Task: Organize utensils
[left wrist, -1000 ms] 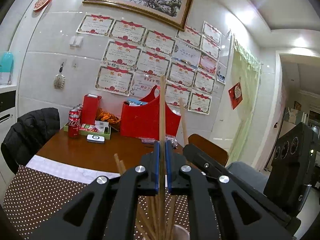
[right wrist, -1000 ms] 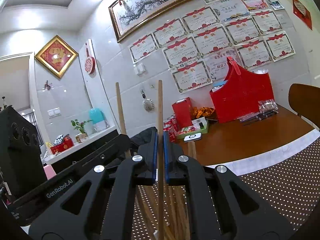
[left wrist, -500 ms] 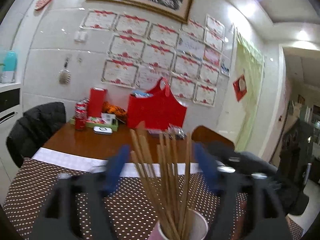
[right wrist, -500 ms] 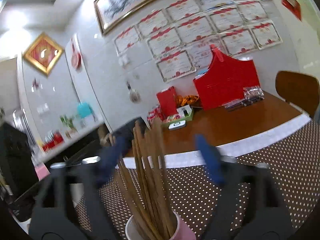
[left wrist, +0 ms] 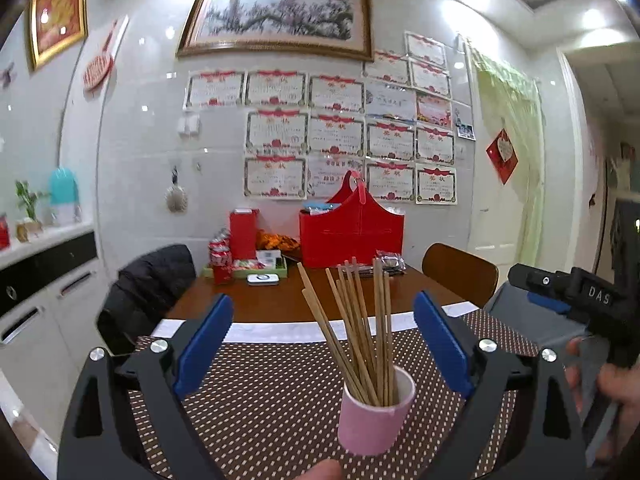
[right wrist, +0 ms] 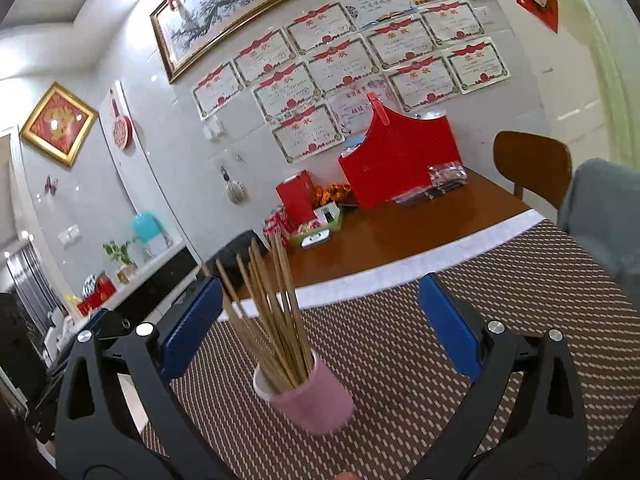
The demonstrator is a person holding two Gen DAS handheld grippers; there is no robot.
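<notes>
Chopsticks (left wrist: 362,332) stand bunched in our pink cup (left wrist: 374,416) on the dotted tabletop (left wrist: 260,392); we hold both the left hand-held gripper (left wrist: 322,344) and right hand-held gripper (right wrist: 320,332) wide open, empty, flanking the cup.

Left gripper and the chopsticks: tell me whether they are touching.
Apart. In the left wrist view the left gripper is wide open, and dotted tablecloth shows on either side between its blue pads and the chopsticks in the pink cup.
</notes>
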